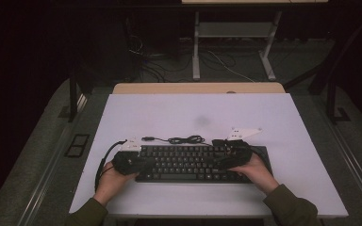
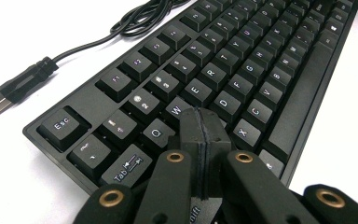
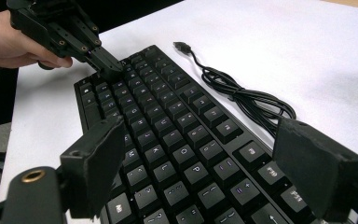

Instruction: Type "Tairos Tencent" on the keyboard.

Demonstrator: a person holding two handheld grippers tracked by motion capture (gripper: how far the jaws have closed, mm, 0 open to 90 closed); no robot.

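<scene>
A black keyboard lies near the front of the white table, and its black cable is coiled just behind it. My left gripper is shut with nothing between its jaws. Its joined tips sit on or just above the letter keys below W, near the left end of the keyboard. My right gripper is open, its two pads spread wide above the right part of the keyboard. From there the left gripper appears at the far end. The USB plug lies loose on the table.
The cable bundle and its plug lie on the table behind the keyboard. A bare white surface stretches behind them to a wooden edge. Beyond the table stand a desk frame and floor cables in the dark.
</scene>
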